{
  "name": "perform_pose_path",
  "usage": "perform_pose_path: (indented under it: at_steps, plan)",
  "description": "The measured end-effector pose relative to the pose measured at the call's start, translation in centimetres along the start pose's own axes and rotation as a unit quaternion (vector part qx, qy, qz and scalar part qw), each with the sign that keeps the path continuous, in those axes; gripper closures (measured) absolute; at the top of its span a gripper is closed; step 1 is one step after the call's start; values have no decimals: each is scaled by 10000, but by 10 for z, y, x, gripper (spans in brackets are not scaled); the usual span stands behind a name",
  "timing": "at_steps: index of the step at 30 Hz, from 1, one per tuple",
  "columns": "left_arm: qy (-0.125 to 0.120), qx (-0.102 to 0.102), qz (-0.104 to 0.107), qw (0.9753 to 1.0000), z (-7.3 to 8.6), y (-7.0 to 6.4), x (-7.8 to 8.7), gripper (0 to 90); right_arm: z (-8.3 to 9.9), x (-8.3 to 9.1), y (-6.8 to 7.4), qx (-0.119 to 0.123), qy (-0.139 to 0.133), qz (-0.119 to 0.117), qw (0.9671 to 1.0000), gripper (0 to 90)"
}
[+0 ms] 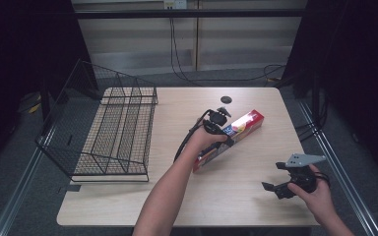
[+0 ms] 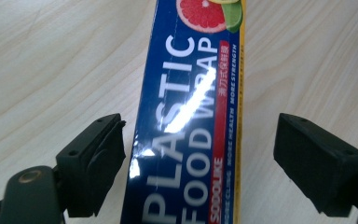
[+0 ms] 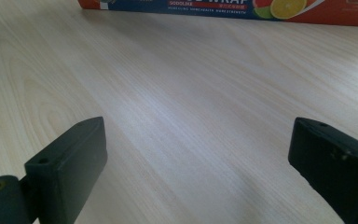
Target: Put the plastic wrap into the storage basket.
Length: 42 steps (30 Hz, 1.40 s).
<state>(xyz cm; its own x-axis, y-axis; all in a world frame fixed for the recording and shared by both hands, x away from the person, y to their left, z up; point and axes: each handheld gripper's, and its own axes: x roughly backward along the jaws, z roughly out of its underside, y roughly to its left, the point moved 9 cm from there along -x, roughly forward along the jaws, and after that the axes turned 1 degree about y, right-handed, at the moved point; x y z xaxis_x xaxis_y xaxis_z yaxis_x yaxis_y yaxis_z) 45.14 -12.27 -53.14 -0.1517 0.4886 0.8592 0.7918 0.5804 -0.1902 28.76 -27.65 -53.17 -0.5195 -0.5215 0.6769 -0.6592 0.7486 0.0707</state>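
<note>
A long plastic food wrap box (image 1: 236,133), blue and red with citrus pictures, lies flat and slanted on the wooden table (image 1: 177,201) near its middle. My left gripper (image 1: 220,129) hovers over the box's middle. In the left gripper view the box (image 2: 186,126) runs up between the open jaws, with a gap on each side, wider on the right; my left gripper (image 2: 198,154) holds nothing. My right gripper (image 1: 285,184) is low over the table's front right, open and empty. In the right gripper view the box (image 3: 223,6) lies far ahead of my right gripper (image 3: 198,168).
A black wire rack (image 1: 112,129) stands on the table's left side, reaching past its left edge. A small black round disc (image 1: 226,100) sits in the tabletop near the far edge. Cables (image 1: 187,73) run along the floor behind the table.
</note>
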Motion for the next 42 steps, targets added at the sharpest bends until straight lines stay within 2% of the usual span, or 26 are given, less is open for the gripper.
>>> perform_pose_path:
  at_steps: [2,3,4,6,9,11,12,13,14,19,20,21,22,24,26,28,30,31,32,34,39,42]
  plan:
    - [28,84,44,10000,-2,-2,-4,127,0,0,0,9,-7,-9,10000,42]
    - [47,28,87,9999,-2,-1,-5,112,0,0,0,17,-9,-1,10000,42]
    - [-11,119,112,9999,-3,-3,-7,97,0,0,0,12,-6,-5,10000,42]
    - [91,1,187,9998,-2,-2,-9,54,0,-1,1,20,4,-21,10000,42]
    - [49,111,80,9999,-4,0,-14,27,-1,0,1,29,-19,-23,10000,42]
    - [100,61,29,9999,-4,3,-16,19,-2,0,1,57,-28,17,10000,42]
    - [100,61,29,9999,-4,3,-16,43,-2,0,1,57,-28,17,10000,42]
    - [110,97,-90,9999,-4,5,-18,74,-3,0,1,55,-35,16,10000,42]
    - [134,102,-82,9998,-4,5,-18,104,-3,0,1,56,-30,11,10000,43]
    - [77,-34,-267,9996,-7,6,-21,297,-3,0,1,55,-25,6,10000,43]
    - [73,-4,-253,9997,-8,6,-21,312,-3,0,1,37,-20,5,10000,43]
    - [142,-46,-168,9997,-7,5,-20,341,-3,0,1,41,-17,4,10000,43]
    - [157,-137,-207,9996,-7,4,-21,369,-3,0,1,50,-18,5,10000,43]
    - [153,-128,-233,9995,-8,4,-20,391,-2,-1,2,54,-21,8,10000,43]
    - [279,-188,-275,9991,-6,4,-19,408,-2,-1,2,61,-22,6,10000,43]
    - [402,-119,-267,9988,-4,2,-16,419,-2,0,2,39,-18,-3,10000,43]
    - [426,-38,-278,9987,-2,2,-15,428,-2,0,1,25,-23,22,10000,43]
    - [493,-83,-252,9984,0,2,-13,432,-3,0,1,30,-38,12,10000,43]
    - [468,-3,-234,9986,1,2,-11,434,-3,0,1,18,-42,20,10000,43]
    - [543,-31,-252,9982,3,4,-6,436,-2,0,1,24,-34,14,10000,43]
    - [605,108,-340,9975,7,11,11,440,-3,1,0,-2,-67,15,10000,43]
    - [643,108,-370,9972,9,17,21,440,-3,1,0,-9,-61,9,10000,43]
